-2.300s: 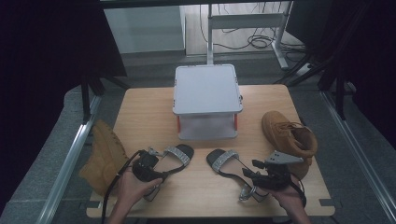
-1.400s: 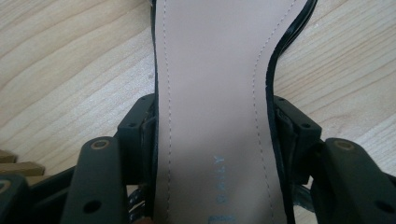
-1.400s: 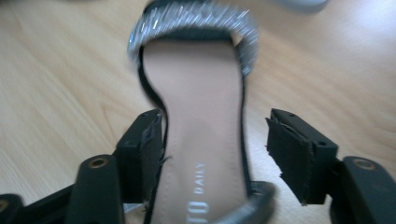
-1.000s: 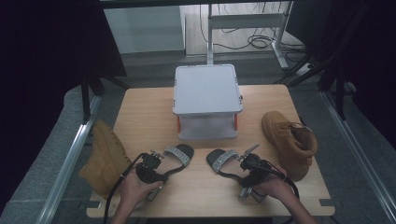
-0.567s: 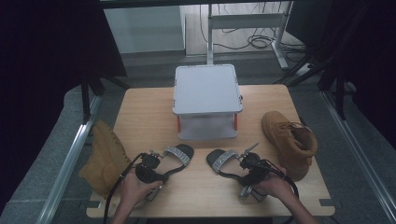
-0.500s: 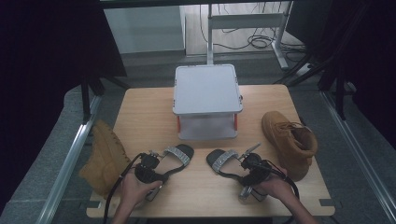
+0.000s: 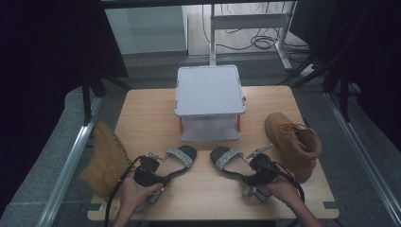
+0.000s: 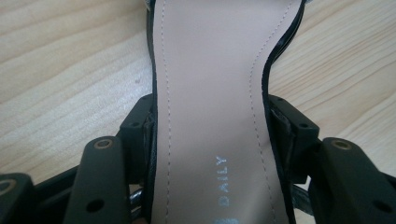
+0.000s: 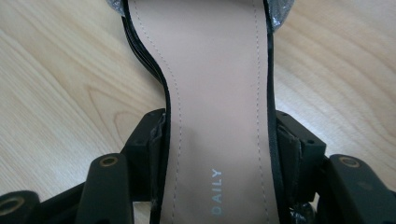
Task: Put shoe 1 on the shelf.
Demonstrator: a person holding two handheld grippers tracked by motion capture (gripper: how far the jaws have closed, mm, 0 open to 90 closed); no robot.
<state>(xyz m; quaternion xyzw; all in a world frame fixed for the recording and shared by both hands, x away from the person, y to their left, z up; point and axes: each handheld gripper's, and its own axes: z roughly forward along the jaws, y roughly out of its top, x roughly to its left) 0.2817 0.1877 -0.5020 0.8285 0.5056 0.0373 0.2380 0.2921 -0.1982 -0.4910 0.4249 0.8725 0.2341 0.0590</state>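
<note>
Two black sandals with silver toe straps lie at the table's front. The left sandal (image 7: 178, 157) has its heel between the jaws of my left gripper (image 7: 163, 178). In the left gripper view the pads press both edges of its beige insole (image 8: 210, 70), so my left gripper (image 8: 212, 126) is shut on it. The right sandal (image 7: 228, 158) lies in my right gripper (image 7: 246, 178). Those jaws have just been closing around its waist. In the right gripper view my right gripper (image 9: 219, 135) has its pads against both sides of the sandal (image 9: 215, 70).
A white-lidded clear box (image 7: 209, 94) stands at the middle back of the wooden table (image 7: 146, 118). One tan boot (image 7: 104, 158) lies on its side at the left edge. Another tan boot (image 7: 293, 142) stands upright at the right, close to my right hand.
My right gripper has shifted left from beside the boot onto the right sandal's heel end. The left gripper has stayed on the left sandal.
</note>
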